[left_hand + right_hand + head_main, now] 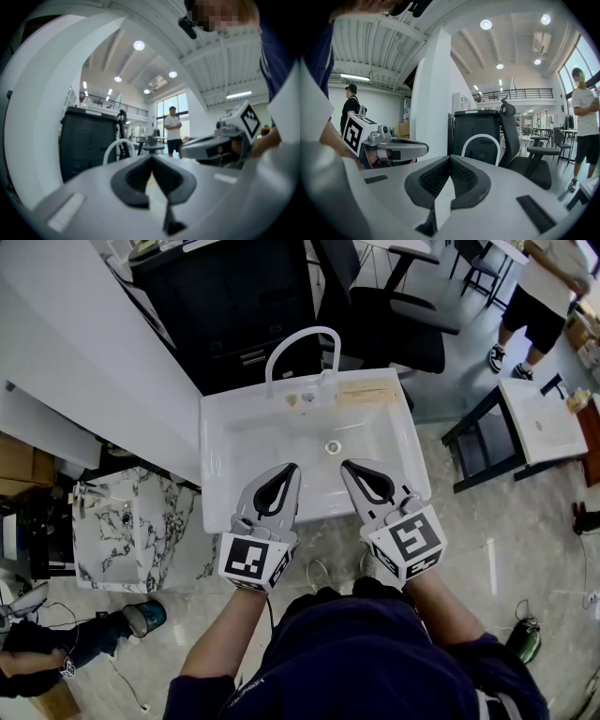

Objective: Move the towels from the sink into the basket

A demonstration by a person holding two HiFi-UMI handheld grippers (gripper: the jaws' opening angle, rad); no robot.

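Head view: left claw (293,468), right claw (345,466) (both pressed together) over sink (210,463).

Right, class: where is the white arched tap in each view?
Head view: tap top centre, on the sink's far rim.
Left gripper view: tap left of centre.
Right gripper view: tap just right of centre.
Shared landmark: black cabinet behind it.
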